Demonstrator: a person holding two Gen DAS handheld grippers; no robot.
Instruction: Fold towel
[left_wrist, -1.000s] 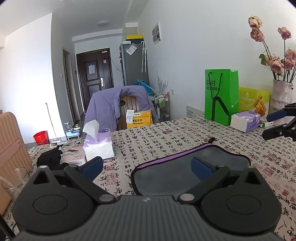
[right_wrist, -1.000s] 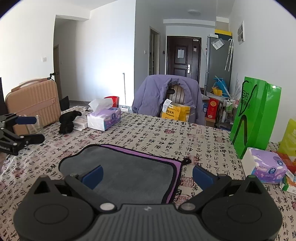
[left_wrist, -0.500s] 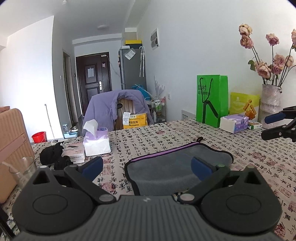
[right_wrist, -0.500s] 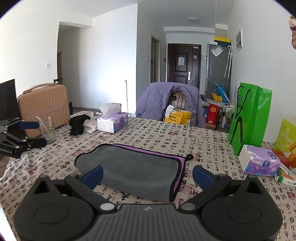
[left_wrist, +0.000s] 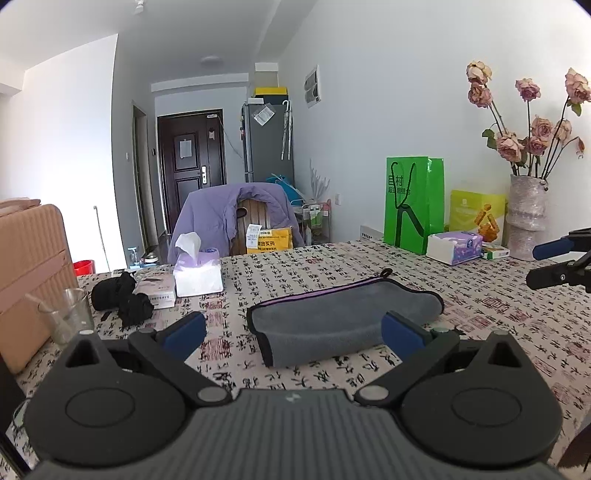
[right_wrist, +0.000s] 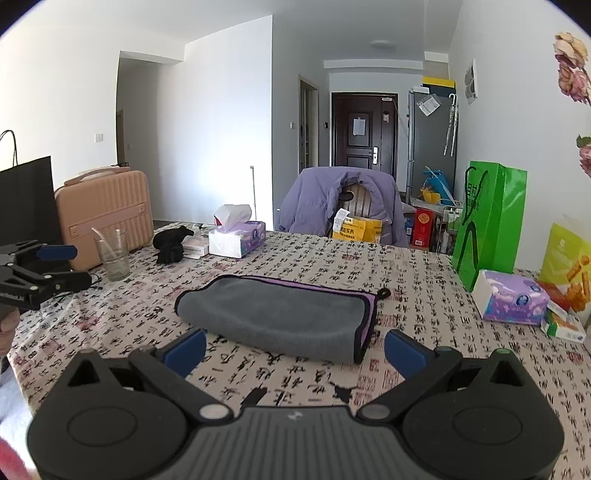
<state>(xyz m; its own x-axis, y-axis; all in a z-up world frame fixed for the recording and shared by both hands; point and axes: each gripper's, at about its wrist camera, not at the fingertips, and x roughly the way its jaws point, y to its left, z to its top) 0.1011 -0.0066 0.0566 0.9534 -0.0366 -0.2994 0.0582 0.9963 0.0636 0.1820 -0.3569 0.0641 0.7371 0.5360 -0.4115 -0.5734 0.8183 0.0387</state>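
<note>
The room is bright with even daylight, the white walls washed pale, almost blown out on the left side. Light seems to come from that open side; the far hallway by the dark door sits dimmer. Shadows are soft: a faint one lies under the near edge of the grey towel on the tablecloth. No harsh glare anywhere. Both views bulge like a fishbowl, walls bending near the rims and black corners cutting in. Everything stays fairly sharp, with slight softness toward the edges, as on the flowers.
</note>
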